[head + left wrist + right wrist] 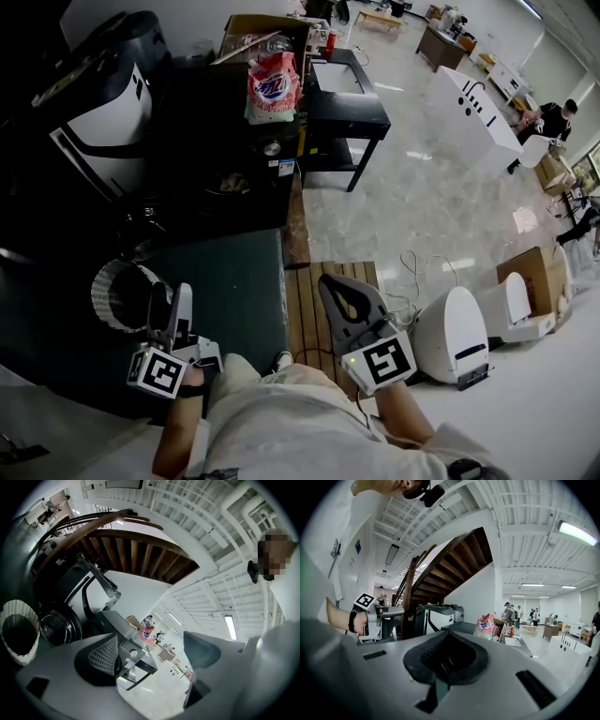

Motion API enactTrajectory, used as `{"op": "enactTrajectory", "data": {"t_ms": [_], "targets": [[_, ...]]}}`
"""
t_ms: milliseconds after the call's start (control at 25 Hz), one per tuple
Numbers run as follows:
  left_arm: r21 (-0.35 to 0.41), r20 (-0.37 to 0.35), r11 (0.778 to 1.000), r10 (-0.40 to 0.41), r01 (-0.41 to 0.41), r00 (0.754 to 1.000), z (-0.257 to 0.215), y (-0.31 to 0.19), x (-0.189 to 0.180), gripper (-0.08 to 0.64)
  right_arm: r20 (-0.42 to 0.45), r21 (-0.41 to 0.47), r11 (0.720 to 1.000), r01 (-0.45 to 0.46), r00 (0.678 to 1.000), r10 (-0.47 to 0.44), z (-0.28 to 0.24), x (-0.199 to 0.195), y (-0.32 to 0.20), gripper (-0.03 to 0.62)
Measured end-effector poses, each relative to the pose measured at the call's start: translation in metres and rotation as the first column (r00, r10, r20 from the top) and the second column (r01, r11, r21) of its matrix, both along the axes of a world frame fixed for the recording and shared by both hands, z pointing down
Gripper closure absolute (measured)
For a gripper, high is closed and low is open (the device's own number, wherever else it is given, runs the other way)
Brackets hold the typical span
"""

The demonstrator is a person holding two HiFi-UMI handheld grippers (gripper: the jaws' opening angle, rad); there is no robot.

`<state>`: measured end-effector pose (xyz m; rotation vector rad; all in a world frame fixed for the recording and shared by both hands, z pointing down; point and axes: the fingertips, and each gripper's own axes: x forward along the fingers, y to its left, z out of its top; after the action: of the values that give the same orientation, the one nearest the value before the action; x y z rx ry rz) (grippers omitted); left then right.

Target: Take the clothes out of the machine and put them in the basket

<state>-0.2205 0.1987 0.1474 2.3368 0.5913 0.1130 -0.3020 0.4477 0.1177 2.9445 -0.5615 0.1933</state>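
A white woven basket (101, 292) stands at the left on the dark green mat (234, 281); the left gripper view shows this basket (35, 625) at its left edge. Beside it is the round glass door (58, 629) of a dark machine. No clothes show in any view. My left gripper (171, 298) hovers just right of the basket, its jaws wide apart and empty (152, 660). My right gripper (345, 292) hangs over the wooden pallet (302, 314), its jaws together with nothing seen in them (447, 660).
A white and black appliance (98, 117) stands at the back left. A pink detergent bag (273, 82) sits on a dark cabinet, next to a black table (349, 105). White housings (455, 333) and a cardboard box (534, 272) lie on the floor at right.
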Motion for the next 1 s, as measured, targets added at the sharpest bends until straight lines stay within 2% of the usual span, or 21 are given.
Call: {"op": "enactTrajectory", "data": {"t_ms": [200, 360, 480, 680, 800, 1000], "targets": [[0.0, 0.035, 1.0, -0.01, 0.01, 0.999, 0.013, 0.001, 0.028, 0.137, 0.048, 0.086, 0.996, 0.004, 0.999, -0.008, 0.007, 0.027, 0.004, 0.58], [-0.014, 0.062, 1.0, -0.013, 0.014, 0.998, 0.029, -0.01, 0.065, 0.138, 0.069, 0.066, 0.998, 0.016, 0.997, -0.021, 0.013, 0.069, -0.011, 0.58], [-0.034, 0.106, 0.999, 0.0, 0.004, 0.994, 0.047, -0.025, 0.107, 0.138, 0.087, 0.046, 0.999, 0.01, 0.996, -0.014, 0.02, 0.114, -0.029, 0.58], [-0.053, 0.115, 0.997, 0.061, -0.055, 0.991, 0.055, -0.053, 0.196, 0.137, 0.134, 0.004, 1.0, 0.011, 0.991, -0.012, 0.022, 0.199, -0.072, 0.58], [-0.083, 0.138, 0.991, 0.118, -0.107, 0.983, 0.059, -0.06, 0.244, 0.137, 0.16, -0.048, 0.999, -0.016, 0.987, 0.024, 0.019, 0.241, -0.084, 0.58], [-0.107, 0.192, 0.974, 0.219, -0.201, 0.957, 0.076, -0.051, 0.304, 0.138, 0.193, -0.11, 0.992, -0.065, 0.978, 0.085, 0.026, 0.272, -0.094, 0.58]]}}
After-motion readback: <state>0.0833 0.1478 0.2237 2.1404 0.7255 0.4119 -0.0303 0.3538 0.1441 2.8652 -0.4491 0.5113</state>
